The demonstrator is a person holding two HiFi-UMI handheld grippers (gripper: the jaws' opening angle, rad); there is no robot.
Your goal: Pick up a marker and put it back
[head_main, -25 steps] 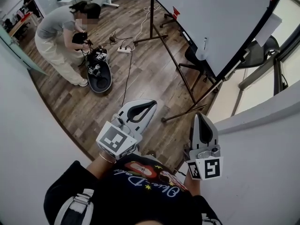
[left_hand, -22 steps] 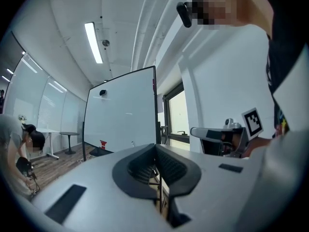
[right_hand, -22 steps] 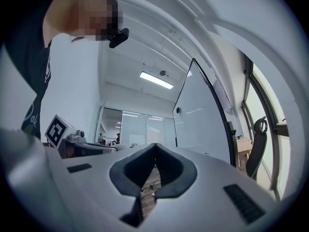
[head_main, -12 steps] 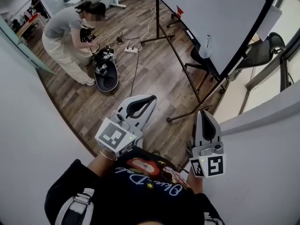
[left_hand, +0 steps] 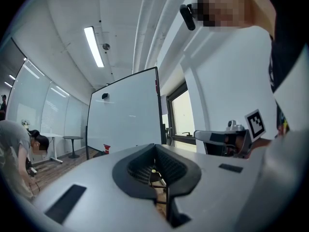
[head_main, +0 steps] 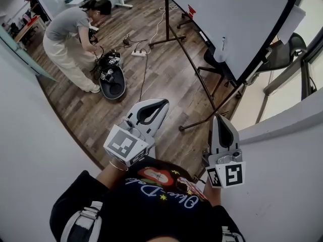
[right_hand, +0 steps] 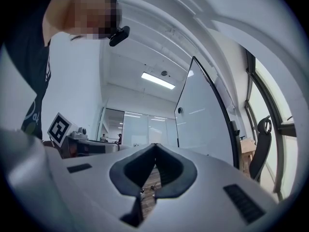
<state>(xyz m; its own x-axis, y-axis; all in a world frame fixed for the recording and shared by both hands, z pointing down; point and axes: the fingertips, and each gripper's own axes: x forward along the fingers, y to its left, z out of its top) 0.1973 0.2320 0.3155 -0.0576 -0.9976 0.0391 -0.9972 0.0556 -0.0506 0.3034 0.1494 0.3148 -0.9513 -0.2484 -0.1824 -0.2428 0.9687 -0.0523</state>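
Note:
A dark marker rests on the ledge of the large whiteboard at the upper right of the head view, far from both grippers. My left gripper is held in front of my chest with its jaws shut and nothing between them. My right gripper is beside it, also shut and empty, pointing toward the whiteboard stand. The whiteboard fills the middle of the left gripper view beyond my left gripper. In the right gripper view the whiteboard stands right of my right gripper.
A person bends over a black open case on the wooden floor at upper left. A power strip and cables lie nearby. The stand's legs cross the floor ahead. A black chair sits behind the board. White walls flank both sides.
Both grippers stay shut and nearly in place. The view has shifted slightly, and the person at the back has straightened a little.

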